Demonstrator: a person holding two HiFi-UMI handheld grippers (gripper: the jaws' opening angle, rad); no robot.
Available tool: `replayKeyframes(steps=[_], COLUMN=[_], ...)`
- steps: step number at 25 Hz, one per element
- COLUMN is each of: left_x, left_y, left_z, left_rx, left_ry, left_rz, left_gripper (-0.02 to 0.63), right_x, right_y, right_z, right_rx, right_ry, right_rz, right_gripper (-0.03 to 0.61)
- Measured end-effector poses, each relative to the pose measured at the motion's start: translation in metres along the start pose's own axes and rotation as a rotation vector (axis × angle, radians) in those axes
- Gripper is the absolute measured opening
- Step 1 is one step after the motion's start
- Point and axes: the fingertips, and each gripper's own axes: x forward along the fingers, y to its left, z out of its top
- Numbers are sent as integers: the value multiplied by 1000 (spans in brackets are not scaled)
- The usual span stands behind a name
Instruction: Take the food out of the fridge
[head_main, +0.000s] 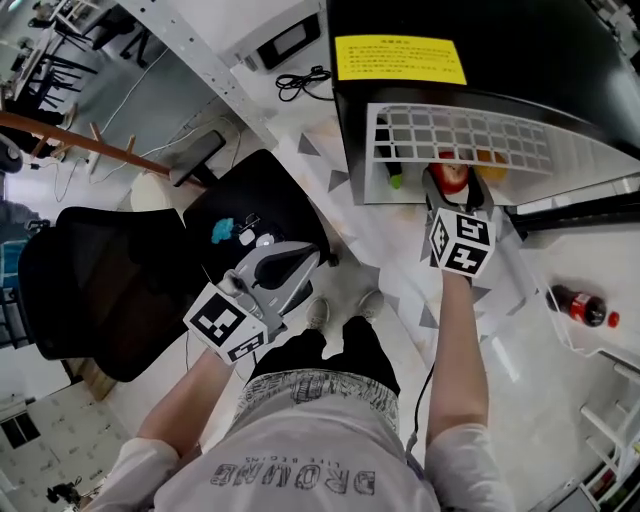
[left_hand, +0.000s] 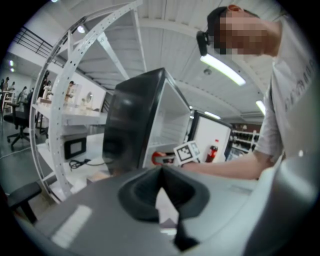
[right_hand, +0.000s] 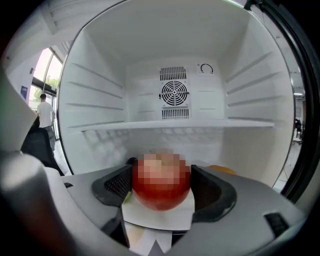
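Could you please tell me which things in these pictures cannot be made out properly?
The red fruit: right gripper view, a mosaic patch covers its top; head view, the right gripper hides most of it.
The orange item: right gripper view, mostly behind a jaw; kind unclear.
The green item: head view, mostly under the wire shelf.
The yellow label: head view, print too small to read.

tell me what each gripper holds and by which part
The right gripper clamps the red apple across its two sides. The left gripper is shut, holding nothing.
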Motion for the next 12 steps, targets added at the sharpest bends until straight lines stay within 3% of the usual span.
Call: replayKeyframes(steps=[12], left_x=[-29], left_y=[-14], left_z=[8], left_rx=[21], left_ry=[-36], left_rz=[-48], left_gripper=[5], right_x=[-58], right_y=[24], right_z=[11], right_rx=[-7], right_ry=[-21], right_rz=[-9], right_gripper=[333])
